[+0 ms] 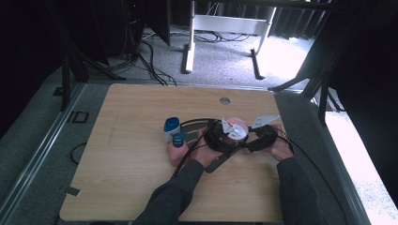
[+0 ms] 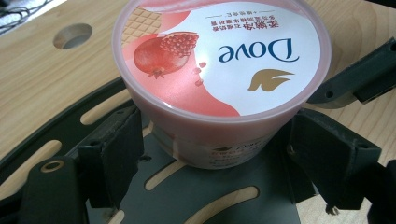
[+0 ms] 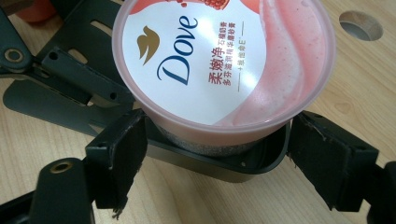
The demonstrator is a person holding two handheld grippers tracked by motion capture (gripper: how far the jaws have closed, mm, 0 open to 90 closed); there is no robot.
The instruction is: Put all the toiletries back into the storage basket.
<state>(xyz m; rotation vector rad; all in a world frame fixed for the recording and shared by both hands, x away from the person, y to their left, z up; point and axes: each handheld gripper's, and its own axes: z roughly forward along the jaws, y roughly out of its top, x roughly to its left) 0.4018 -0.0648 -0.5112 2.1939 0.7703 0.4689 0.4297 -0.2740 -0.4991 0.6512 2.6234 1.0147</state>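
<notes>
Here, in the high view, the pink tub sits right of the table's centre, flanked by both hand-held grippers to steady it. In the left gripper view, the left hand-held gripper stands open, jaws beside the tub's wall, apparently not pressing. In the right gripper view, the right hand-held gripper likewise brackets the pomegranate-printed tub on a black slotted tray.
</notes>
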